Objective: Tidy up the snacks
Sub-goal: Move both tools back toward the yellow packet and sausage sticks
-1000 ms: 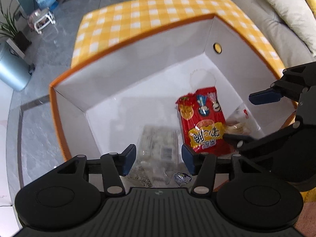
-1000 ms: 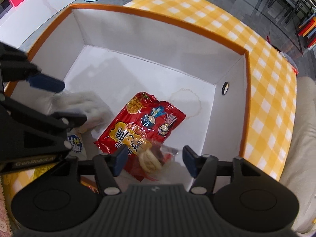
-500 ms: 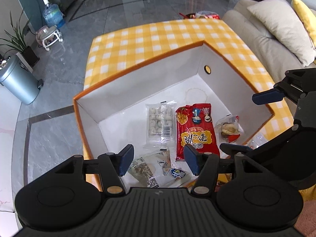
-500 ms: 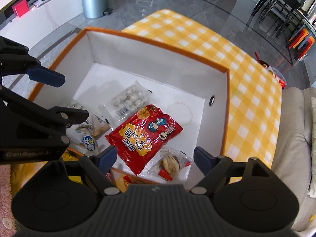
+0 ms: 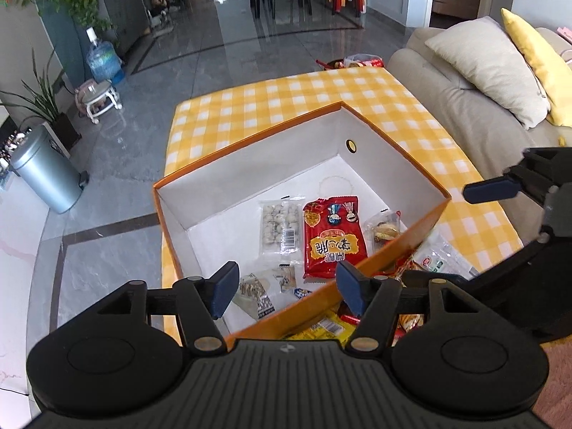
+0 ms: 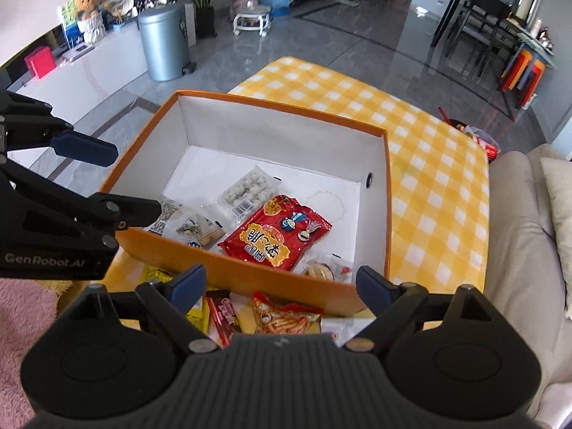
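Opening both empty claws, left claw (image 5: pixel 284 287) and right claw (image 6: pixel 280 284), we judge the crinkly orange-red foil snack packet (image 6: pixel 286 316) light and slippery; pinch its edge.

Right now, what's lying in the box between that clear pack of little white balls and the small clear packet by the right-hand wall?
The big red snack bag lies between the ball pack and the small packet; the left wrist view shows it best.
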### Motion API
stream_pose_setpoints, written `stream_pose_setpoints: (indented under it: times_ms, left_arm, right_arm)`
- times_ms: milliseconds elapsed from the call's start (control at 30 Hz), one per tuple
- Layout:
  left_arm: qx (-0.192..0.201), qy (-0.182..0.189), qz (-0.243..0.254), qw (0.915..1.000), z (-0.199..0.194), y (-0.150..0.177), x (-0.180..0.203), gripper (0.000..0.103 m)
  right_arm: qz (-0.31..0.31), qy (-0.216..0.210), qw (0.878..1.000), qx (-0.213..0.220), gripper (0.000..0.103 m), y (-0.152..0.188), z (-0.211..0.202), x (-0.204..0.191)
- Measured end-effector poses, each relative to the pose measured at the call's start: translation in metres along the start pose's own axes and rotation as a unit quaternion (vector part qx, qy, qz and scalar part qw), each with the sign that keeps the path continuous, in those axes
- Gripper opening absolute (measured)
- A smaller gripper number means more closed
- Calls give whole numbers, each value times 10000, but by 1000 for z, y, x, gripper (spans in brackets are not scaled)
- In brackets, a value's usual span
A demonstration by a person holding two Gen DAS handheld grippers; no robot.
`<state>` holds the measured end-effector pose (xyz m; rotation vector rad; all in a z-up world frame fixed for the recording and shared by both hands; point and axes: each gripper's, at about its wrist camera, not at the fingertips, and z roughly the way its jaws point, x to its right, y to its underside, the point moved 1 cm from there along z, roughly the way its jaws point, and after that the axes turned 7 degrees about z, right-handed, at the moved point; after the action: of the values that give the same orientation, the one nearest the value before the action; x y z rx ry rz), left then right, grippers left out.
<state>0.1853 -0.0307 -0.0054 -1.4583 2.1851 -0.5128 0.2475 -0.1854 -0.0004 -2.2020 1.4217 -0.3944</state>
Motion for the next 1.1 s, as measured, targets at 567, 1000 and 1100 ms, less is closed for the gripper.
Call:
stream_pose_setpoints:
  times_ms: [567, 1000, 1100]
  left_arm:
    - [391, 199, -220, 9988, -29, 76, 40, 74]
    - [131, 489, -226, 9985, -4, 112, 65, 63]
    - [142, 492, -243, 9984, 2, 116, 69, 63]
  right_arm:
    - [305, 187, 9962, 789, 91, 119, -50, -24]
    - [877, 324, 9910, 958, 89, 185, -32, -8]
    - [932, 439, 9900, 959, 89, 195, -21, 0]
